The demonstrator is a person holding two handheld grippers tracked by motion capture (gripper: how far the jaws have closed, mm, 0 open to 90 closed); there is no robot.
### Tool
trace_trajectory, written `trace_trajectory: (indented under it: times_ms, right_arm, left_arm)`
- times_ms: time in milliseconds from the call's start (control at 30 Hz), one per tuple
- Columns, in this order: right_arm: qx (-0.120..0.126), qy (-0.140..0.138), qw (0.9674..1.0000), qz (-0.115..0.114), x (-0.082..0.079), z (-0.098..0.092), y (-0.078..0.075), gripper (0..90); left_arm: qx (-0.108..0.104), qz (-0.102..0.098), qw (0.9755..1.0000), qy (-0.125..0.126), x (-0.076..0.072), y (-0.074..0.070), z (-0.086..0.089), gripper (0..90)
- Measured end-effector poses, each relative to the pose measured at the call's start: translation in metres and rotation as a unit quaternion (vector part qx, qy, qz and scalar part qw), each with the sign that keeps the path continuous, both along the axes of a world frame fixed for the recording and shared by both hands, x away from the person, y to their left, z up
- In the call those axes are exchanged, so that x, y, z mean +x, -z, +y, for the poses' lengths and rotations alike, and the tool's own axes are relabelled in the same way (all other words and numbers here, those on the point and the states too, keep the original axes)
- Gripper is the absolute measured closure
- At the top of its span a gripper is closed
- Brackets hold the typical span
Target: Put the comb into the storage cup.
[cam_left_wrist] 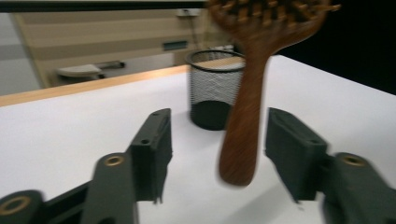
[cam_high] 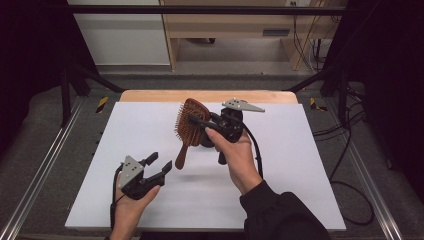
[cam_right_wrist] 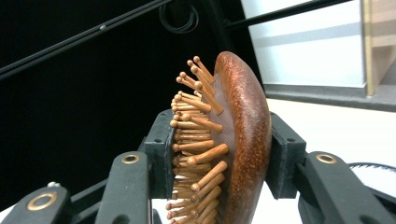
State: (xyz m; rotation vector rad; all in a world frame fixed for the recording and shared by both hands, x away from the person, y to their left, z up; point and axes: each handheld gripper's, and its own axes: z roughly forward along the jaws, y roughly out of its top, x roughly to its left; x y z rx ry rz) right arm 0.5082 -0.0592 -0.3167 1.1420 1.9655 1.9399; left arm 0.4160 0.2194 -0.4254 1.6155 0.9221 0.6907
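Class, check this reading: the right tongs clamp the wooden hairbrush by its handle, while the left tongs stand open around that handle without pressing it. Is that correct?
Not quite. The right tongs clamp the wooden hairbrush by its head, bristles against one pad and back against the other, as the right gripper view shows. The rest holds: the left tongs stand open around the handle, not pressing it.

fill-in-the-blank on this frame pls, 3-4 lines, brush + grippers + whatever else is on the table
1. The right gripper is shut on the wooden hairbrush by its ____.
2. The left gripper has its jaws ____, with the brush handle between them but untouched.
3. In the left gripper view, a black mesh ____ stands on the white table behind the handle.

Missing words: head; open; cup
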Motion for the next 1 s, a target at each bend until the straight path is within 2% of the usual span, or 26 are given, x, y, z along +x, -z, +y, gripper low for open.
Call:
trace_trajectory:
  times_ms: [33, 67, 133, 233, 300, 333, 400, 533, 800, 1000]
  right_arm:
    - [0.000, 0.003, 1.0000, -0.001, 0.004, -0.001, -0.002, 52.7]
    - [-0.002, 0.007, 1.0000, -0.001, 0.008, -0.001, -0.005, 52.7]
    - [-0.005, 0.012, 0.9999, -0.002, 0.015, -0.001, -0.009, 52.7]
    - [-0.015, 0.017, 0.9997, -0.004, 0.025, 0.000, -0.014, 52.6]
    - [-0.018, 0.019, 0.9996, -0.005, 0.029, 0.000, -0.016, 52.7]
    - [-0.019, 0.022, 0.9995, -0.006, 0.035, 0.001, -0.020, 52.6]
    - [-0.017, 0.024, 0.9996, -0.006, 0.040, 0.002, -0.023, 52.6]
    - [-0.012, 0.029, 0.9995, -0.009, 0.049, 0.002, -0.028, 52.6]
    - [-0.012, 0.038, 0.9990, -0.019, 0.062, -0.002, -0.040, 52.5]
    - [-0.009, 0.040, 0.9990, -0.020, 0.068, -0.004, -0.043, 52.5]
  left_arm:
    - [0.000, 0.000, 1.0000, 0.000, 0.000, 0.000, 0.000, 35.1]
    - [-0.007, -0.002, 0.9998, -0.017, 0.002, 0.000, 0.010, 33.4]
    - [-0.010, 0.001, 0.9995, -0.029, 0.003, 0.001, 0.019, 29.1]
    - [-0.004, -0.004, 0.9992, -0.040, 0.003, 0.002, 0.029, 22.6]
    - [-0.007, -0.004, 0.9991, -0.043, 0.003, 0.003, 0.032, 16.4]
    - [-0.014, -0.001, 0.9989, -0.045, 0.003, 0.003, 0.039, 13.5]
    - [-0.012, -0.003, 0.9986, -0.051, 0.002, 0.005, 0.043, 10.5]
    - [-0.011, -0.002, 0.9982, -0.058, 0.003, 0.008, 0.050, 7.8]
    - [-0.007, -0.019, 0.9983, -0.055, 0.003, 0.009, 0.052, 4.0]
    - [-0.008, -0.018, 0.9981, -0.058, 0.003, 0.010, 0.054, 2.6]
